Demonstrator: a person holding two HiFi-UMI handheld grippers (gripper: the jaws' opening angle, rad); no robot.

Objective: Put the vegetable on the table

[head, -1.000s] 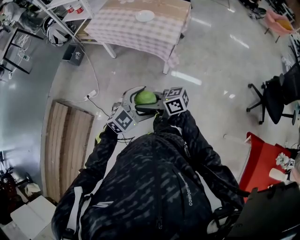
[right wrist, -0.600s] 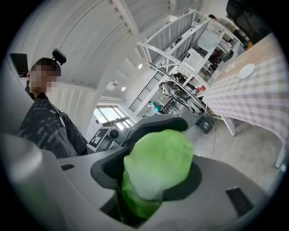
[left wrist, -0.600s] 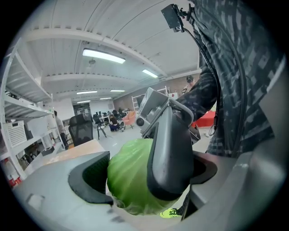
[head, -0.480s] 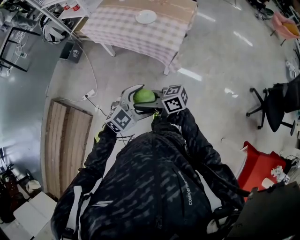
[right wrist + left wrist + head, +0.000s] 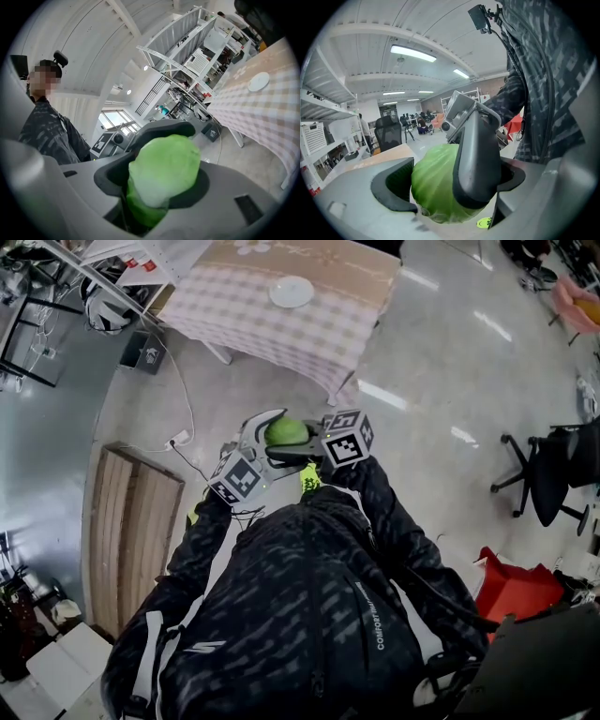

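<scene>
Where the person's dark jacket [image 5: 309,615] ends at the sleeves, both grippers are held up close in front of the chest, each with its marker cube facing up: one cube on the left [image 5: 242,479], one on the right [image 5: 347,439]. Between them sits a round green cabbage [image 5: 288,431], carried in the air well short of the table.

The right gripper [image 5: 154,187] has its jaws fairly wide and closed on the cabbage, which fills the gap between its pads. The left gripper [image 5: 450,192] also has its jaws spread wide around the same cabbage. Its left pad lies against the leaves. On the other side, one grey jaw of the right gripper crosses in front of the cabbage, next to the left gripper's other pad. The two grippers come at the cabbage from different angles, so their jaws overlap around it.

Below them is a pale, shiny floor [image 5: 422,456]. A wooden panel [image 5: 131,540] lies on it to the person's left, and a white cable [image 5: 187,390] trails across the floor beyond that. Off to the right are a black office chair [image 5: 553,474] and something red [image 5: 511,587].

Farther ahead stands the table [image 5: 281,329], covered in a checked cloth, with a white plate [image 5: 291,291] resting on top.
</scene>
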